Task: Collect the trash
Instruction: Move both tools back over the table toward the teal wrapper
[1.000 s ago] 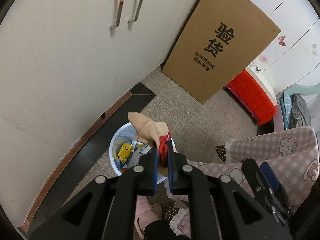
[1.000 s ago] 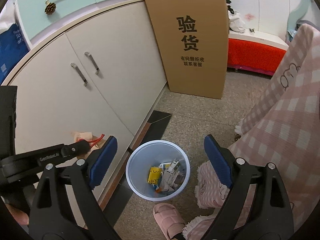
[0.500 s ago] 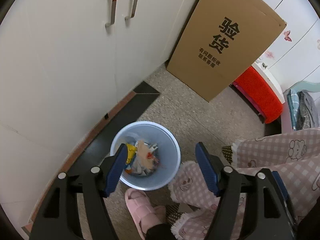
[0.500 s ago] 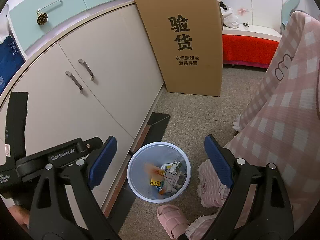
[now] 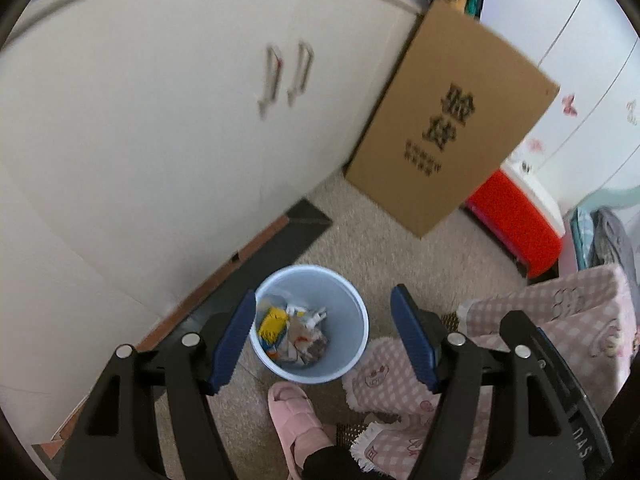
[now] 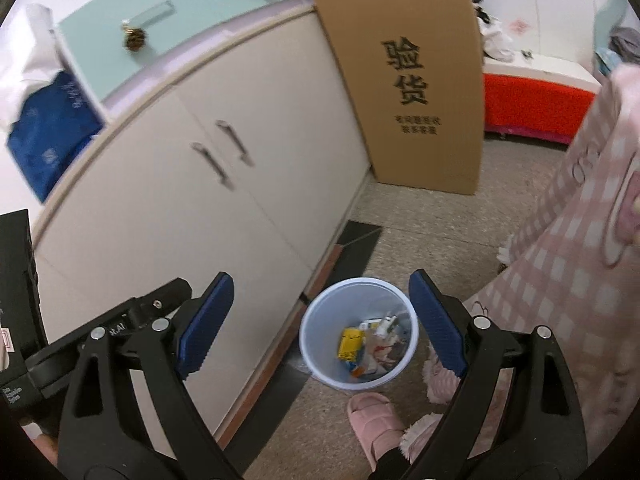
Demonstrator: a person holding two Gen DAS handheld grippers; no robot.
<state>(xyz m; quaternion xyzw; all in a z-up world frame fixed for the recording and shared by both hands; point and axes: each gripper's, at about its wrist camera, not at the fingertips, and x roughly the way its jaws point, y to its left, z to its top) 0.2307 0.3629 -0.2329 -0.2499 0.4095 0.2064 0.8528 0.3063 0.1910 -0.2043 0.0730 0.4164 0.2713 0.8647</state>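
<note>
A pale blue waste bin (image 5: 354, 312) (image 6: 320, 334) stands on the speckled floor beside the cabinet. Inside lies mixed trash (image 5: 280, 326) (image 6: 352, 344): a yellow packet, white scraps and a beige wrapper with red on it (image 5: 306, 336) (image 6: 380, 346). High over the bin, my left gripper (image 5: 324, 340) is open with nothing between its blue pads. Also above the bin, my right gripper (image 6: 322, 320) is open and empty. The left gripper's black body shows at the left edge of the right wrist view.
White cabinet doors (image 5: 160, 128) (image 6: 200, 200) run along the left. A tall cardboard box (image 5: 452, 120) (image 6: 412, 80) leans against them, with a red bench (image 5: 516, 220) (image 6: 532, 108) behind it. The person's pink slipper (image 5: 296, 408) (image 6: 374, 416) and checked trouser legs (image 5: 400, 384) stand right of the bin.
My left gripper opened and the beige-and-red wrapper fell into the bin. Both grippers have lifted away from the bin, which now looks smaller and lower.
</note>
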